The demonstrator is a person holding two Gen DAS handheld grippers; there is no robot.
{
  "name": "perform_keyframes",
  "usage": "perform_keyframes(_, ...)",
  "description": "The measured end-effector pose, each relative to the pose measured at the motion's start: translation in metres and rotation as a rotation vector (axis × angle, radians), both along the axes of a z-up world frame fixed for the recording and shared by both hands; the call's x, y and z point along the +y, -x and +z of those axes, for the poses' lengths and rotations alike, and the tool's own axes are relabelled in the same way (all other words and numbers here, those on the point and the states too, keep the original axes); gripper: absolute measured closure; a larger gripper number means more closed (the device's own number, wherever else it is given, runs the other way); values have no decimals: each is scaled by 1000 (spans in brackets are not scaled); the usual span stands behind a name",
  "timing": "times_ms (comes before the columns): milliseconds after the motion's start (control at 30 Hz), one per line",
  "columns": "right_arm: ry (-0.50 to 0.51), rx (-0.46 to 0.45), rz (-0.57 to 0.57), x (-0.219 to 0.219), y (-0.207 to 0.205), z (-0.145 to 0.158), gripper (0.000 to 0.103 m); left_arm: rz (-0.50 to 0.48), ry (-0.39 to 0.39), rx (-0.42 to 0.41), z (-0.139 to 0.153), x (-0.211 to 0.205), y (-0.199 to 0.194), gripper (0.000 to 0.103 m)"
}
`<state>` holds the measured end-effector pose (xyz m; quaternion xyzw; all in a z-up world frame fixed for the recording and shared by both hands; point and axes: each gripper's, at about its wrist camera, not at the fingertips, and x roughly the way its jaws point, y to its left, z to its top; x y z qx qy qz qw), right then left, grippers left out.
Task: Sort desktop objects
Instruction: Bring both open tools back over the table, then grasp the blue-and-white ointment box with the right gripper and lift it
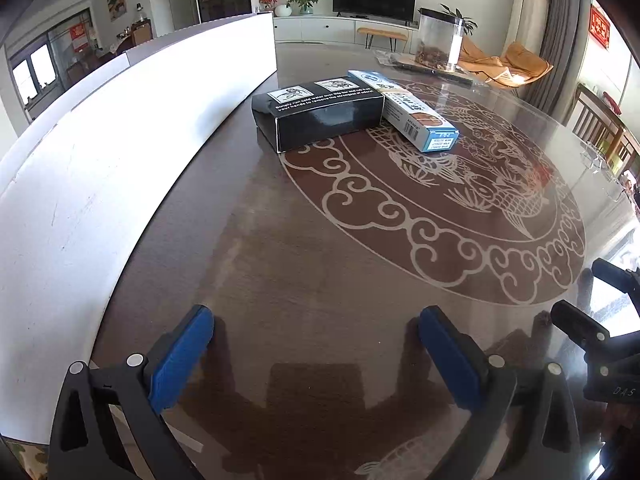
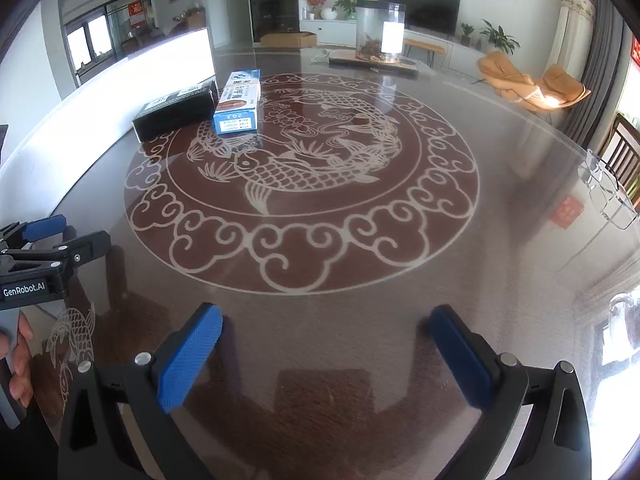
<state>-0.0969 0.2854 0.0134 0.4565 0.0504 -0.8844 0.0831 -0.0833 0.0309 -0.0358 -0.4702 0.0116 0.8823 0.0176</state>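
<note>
Blue-padded fingers of the right tool [image 2: 320, 344] stand spread as wide as they go with nothing between them, low over bare worktop; the left tool [image 1: 316, 344] is likewise wide open and empty. Ahead and to the left of both lie the task's things: a black box [image 1: 320, 114] and a blue-and-white carton [image 1: 404, 110], side by side and touching, well apart from either tool. Each runs its long axis away from the cameras, slanting a little, the carton's short printed end facing back towards the tools. From where the tools hang, the left one looks the nearer to the black box, so it seems the likelier to reach first. Beneath them the worktop [image 2: 500, 200] is glossy dark brown with a pale fish-and-cloud roundel, a white board [image 1: 120, 152] along its left edge, a clear jar [image 2: 380, 32] at the far side, and a living room beyond.
</note>
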Motion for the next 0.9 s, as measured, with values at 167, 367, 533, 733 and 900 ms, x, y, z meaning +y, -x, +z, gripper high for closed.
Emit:
perform_keyframes(167,3,-1,127,-30,60,-1,0,5,-1,3,0,-1,2,0)
perform_keyframes(367,4,-2,218,-78,131,-2,0,4,-1,3,0,-1,2,0)
perform_keyframes(533,3,-9,190,-98,176,-2,0,4,-1,3,0,-1,2,0)
perform_keyframes(733,22,31,141,-82,179,8,61,5,-1,4,0,0,3,0)
perform_keyframes(900,16,50,117,-42,134,7,61,5,0,4,0,0,3,0)
